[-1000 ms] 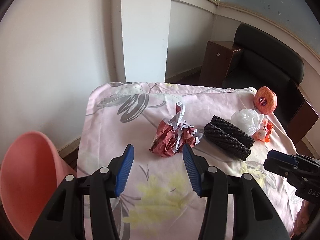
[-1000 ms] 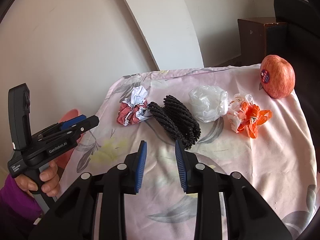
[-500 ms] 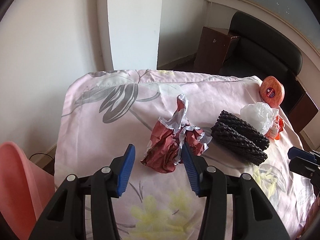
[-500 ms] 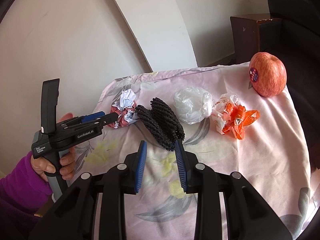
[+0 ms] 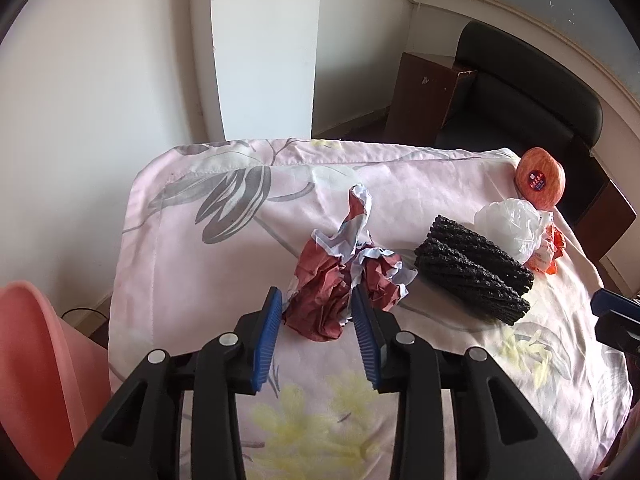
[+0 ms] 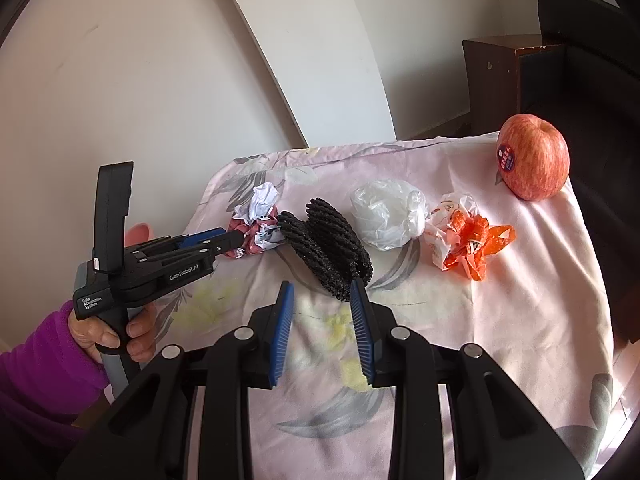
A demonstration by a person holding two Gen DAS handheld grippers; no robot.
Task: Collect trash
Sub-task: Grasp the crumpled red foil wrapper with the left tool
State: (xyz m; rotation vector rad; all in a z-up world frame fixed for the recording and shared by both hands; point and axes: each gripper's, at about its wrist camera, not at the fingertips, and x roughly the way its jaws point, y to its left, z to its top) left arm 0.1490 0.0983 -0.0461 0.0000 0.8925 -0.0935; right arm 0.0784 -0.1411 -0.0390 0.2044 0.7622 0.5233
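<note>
A crumpled red-and-white paper wrapper (image 5: 340,280) lies on the pink floral cloth (image 5: 192,248). My left gripper (image 5: 318,300) has its jaws on either side of the wrapper's near part, closing on it; it also shows in the right wrist view (image 6: 236,240) at the wrapper (image 6: 258,224). To the right lie black foam netting (image 6: 324,244), a white plastic bag (image 6: 388,220) and an orange-and-white bag (image 6: 464,240). My right gripper (image 6: 322,292) is open and empty, just short of the netting.
A red apple (image 6: 534,158) with a sticker sits at the far right corner. A pink plastic bin (image 5: 40,360) stands left of the table. A dark cabinet (image 5: 430,96) and black chair (image 5: 528,92) stand behind. White wall at the left.
My left gripper moved forward onto the red wrapper and its jaws narrowed around it. My right gripper moved closer to the black netting.
</note>
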